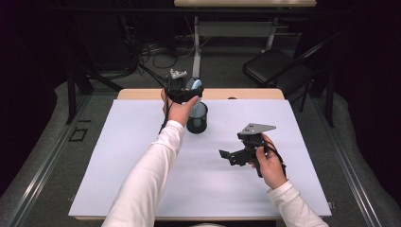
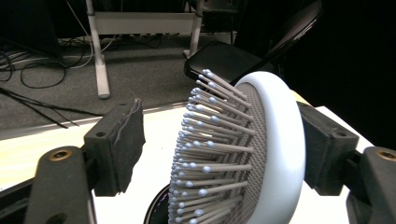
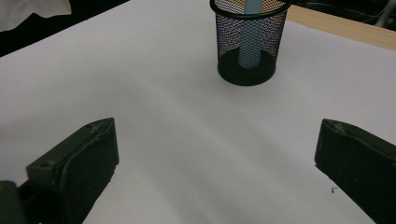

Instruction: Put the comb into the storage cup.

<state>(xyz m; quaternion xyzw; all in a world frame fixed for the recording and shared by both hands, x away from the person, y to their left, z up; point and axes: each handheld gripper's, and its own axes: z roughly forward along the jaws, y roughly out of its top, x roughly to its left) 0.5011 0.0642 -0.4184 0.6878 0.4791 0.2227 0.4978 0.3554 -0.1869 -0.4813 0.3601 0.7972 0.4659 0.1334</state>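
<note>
Wooden table (image 1: 142,93) carries 1 white sheet (image 1: 142,165) covering nearly all of its top, with 1 black mesh cup (image 1: 197,117) standing upright directly on the sheet near the far edge, left of centre.

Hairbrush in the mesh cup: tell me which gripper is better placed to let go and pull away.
Left. The left gripper has the hairbrush between its jaws above the mesh cup. The right gripper hangs open, apart.
</note>
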